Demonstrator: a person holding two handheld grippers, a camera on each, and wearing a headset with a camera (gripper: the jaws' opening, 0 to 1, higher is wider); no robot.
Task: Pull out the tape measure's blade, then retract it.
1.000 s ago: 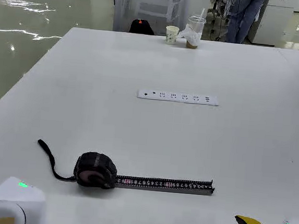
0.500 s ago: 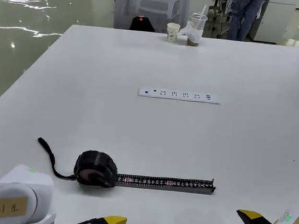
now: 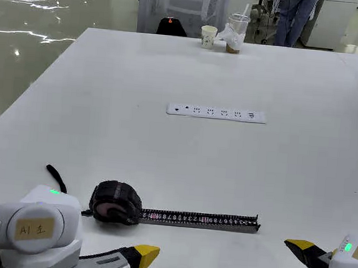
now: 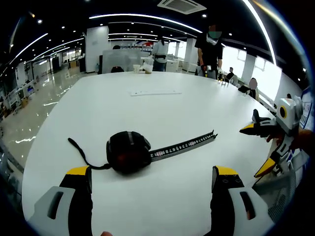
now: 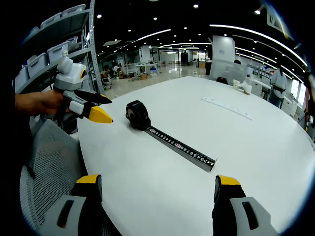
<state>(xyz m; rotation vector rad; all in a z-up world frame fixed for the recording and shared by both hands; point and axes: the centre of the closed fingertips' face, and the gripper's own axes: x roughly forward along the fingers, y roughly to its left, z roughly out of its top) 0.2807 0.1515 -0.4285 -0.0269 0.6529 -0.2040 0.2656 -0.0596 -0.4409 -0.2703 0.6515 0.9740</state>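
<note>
Two pairs of fingers, both spread wide and clamped on nothing, face the tape [image 3: 115, 202] on the white worktop [image 3: 289, 169]. My left fingers [image 4: 78, 173] sit just short of the black case, which lies ahead and between their yellow tips. My right fingers [image 5: 225, 181] hang at the worktop's near edge, apart from the blade [image 3: 199, 220]. The blade's hooked end lies ahead of them, between their tips, and the case lies farther off. The blade is drawn out flat, running rightward from the case in the head view.

The left gripper view shows the strap [image 4: 81, 152] whole, trailing off the case; in the head view my left tool's white body covers most of it. The right gripper view catches my hand [image 5: 37, 102] on the left tool and a mesh chair back [image 5: 47, 162] below. The head view adds a power strip [image 3: 216, 113] beyond the tape and cups [image 3: 207, 36] at the far edge.

One yellow tip of each pair is in the head view; the bottom edge cuts off the rest. The blade's numerals are too small to read.
</note>
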